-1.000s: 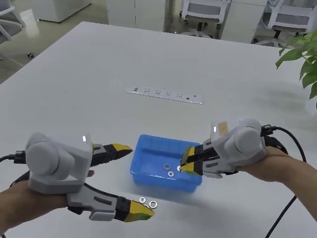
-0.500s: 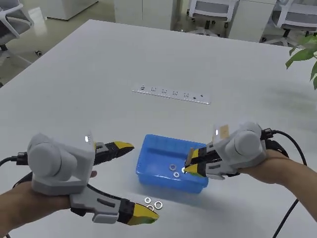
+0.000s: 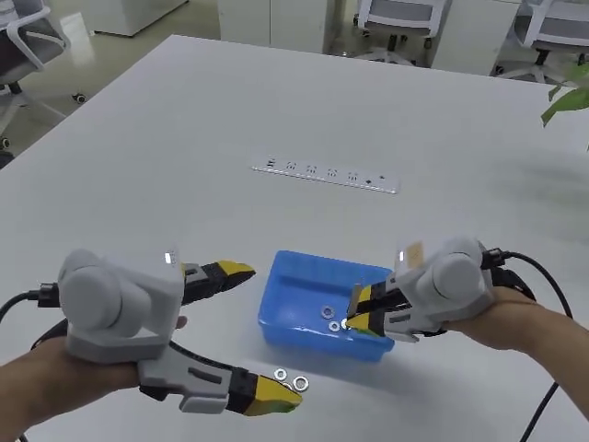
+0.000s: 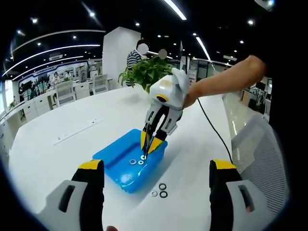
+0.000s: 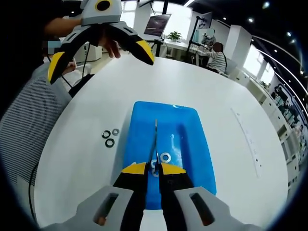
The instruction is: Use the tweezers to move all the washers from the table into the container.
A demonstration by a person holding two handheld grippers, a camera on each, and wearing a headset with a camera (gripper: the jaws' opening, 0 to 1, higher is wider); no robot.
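A blue container [image 3: 294, 299] [image 5: 192, 144] [image 4: 113, 161] sits on the white table. My right gripper [image 3: 357, 310] [image 5: 154, 168] is shut on thin metal tweezers [image 5: 156, 137] [image 4: 146, 144], whose tips point down into the container. Two washers [image 3: 331, 319] [image 5: 165, 157] [image 4: 136, 162] lie inside it, close to the tips. I cannot tell whether the tips hold a washer. Three more washers [image 3: 291, 378] [image 5: 110, 136] [image 4: 160, 190] lie on the table beside the container's near wall. My left gripper [image 3: 256, 333] [image 4: 156, 166] is wide open beside the container, next to those washers, with nothing between its jaws.
A flush power strip [image 3: 327, 175] is set into the table beyond the container. Office chairs [image 3: 396, 23] stand past the far edge and a green plant [image 3: 571, 92] is at the right. A cable [image 3: 543, 276] trails from the right gripper.
The head camera has shifted, so the whole picture has slid. Both grippers keep their places relative to the container and the washers have not visibly moved.
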